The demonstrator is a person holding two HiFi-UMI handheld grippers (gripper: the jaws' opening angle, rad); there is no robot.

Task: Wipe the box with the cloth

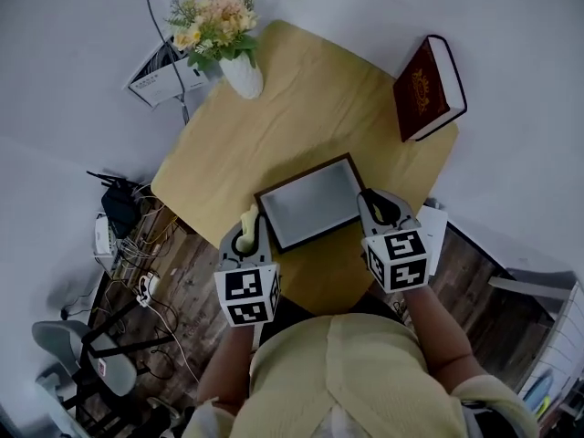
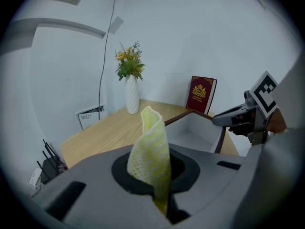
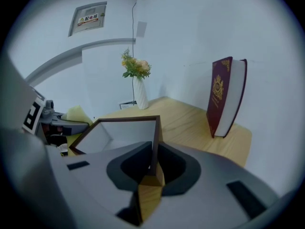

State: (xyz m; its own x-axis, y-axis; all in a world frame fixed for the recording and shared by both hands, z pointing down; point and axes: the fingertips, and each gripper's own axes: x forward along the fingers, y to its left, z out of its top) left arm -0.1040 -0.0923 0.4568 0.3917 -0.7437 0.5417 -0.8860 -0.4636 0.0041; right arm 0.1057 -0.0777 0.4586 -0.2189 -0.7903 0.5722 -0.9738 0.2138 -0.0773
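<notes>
We see a light wooden table (image 1: 301, 99). A white vase (image 1: 243, 77) of yellow and peach flowers (image 1: 213, 23) stands near its far corner, and a dark red hardback book (image 1: 427, 88) stands upright at its right corner. Below the left edge — down on the plank floor (image 1: 196, 267) — we make out a black router (image 1: 119, 207), tangled cables (image 1: 155, 272) and a grey chair (image 1: 78, 354).

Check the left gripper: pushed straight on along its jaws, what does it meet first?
Probably nothing close. The left gripper, shut on the yellow mesh cloth, points past the brown-rimmed box, over the wooden table, toward the white vase. Depth unclear.
</notes>
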